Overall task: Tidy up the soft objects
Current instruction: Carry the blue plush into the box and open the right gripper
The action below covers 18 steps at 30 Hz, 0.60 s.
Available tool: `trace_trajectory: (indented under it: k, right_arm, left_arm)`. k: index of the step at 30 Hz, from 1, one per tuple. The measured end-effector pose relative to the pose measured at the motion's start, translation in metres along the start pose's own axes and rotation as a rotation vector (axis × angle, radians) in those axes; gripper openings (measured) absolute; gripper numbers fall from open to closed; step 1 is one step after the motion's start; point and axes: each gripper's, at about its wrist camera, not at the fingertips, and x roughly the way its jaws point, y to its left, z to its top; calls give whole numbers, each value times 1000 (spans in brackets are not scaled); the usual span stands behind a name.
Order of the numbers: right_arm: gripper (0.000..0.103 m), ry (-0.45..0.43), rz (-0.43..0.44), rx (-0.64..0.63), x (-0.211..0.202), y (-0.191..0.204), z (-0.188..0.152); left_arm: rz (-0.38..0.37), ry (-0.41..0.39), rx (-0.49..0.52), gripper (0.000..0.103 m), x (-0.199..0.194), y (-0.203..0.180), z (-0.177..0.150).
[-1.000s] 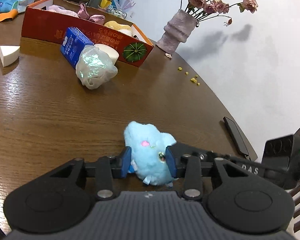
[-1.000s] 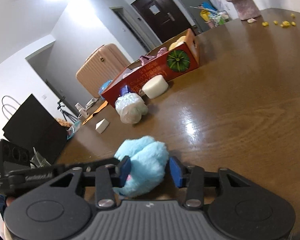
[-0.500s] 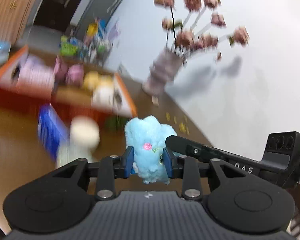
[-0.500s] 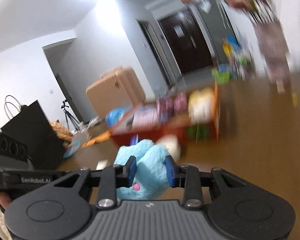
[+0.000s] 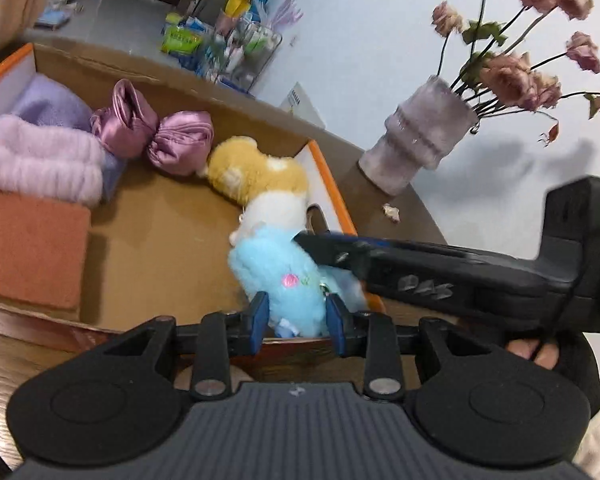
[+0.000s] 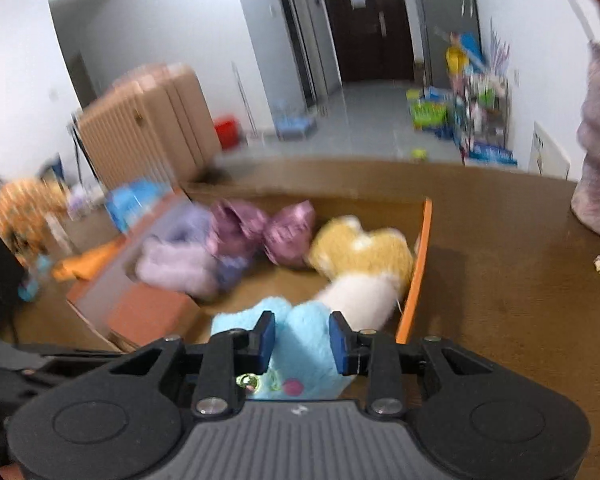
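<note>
Both grippers are shut on one light blue plush toy [image 5: 278, 276], held over the right end of an open cardboard box [image 5: 160, 248] with orange edges. My left gripper [image 5: 298, 322] pinches it from the near side. My right gripper [image 6: 302, 342] pinches the same blue plush toy [image 6: 304, 340], and its body crosses the left wrist view from the right. In the box lie a yellow and white plush [image 5: 260, 184], a purple satin bow [image 5: 152, 136], pink and lilac fluffy towels [image 5: 40, 152] and an orange cloth [image 5: 28, 248].
The box sits on a brown wooden table [image 6: 520, 300]. A grey vase [image 5: 416, 148] of dried pink roses stands right of the box. A fallen petal [image 5: 392, 212] lies near it. Beyond the table stand a tan suitcase [image 6: 148, 128] and a cluttered rack [image 6: 472, 104].
Both grippers lifted the blue plush off the table and carried it forward to above the right end of the box. The views now look down into the box.
</note>
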Motion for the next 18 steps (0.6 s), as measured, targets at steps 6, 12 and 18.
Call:
trace_trajectory:
  k: [6, 12, 18]
  right_arm:
    - [10, 75, -57, -104, 24, 14, -9]
    - [15, 35, -32, -98, -5, 19, -6]
    - [20, -43, -45, -128, -69, 33, 0]
  left_arm:
    - [1, 7, 30, 11, 5, 1, -3]
    - [25, -14, 77, 19, -26, -8, 3]
    - [126, -74, 163, 24, -84, -25, 2]
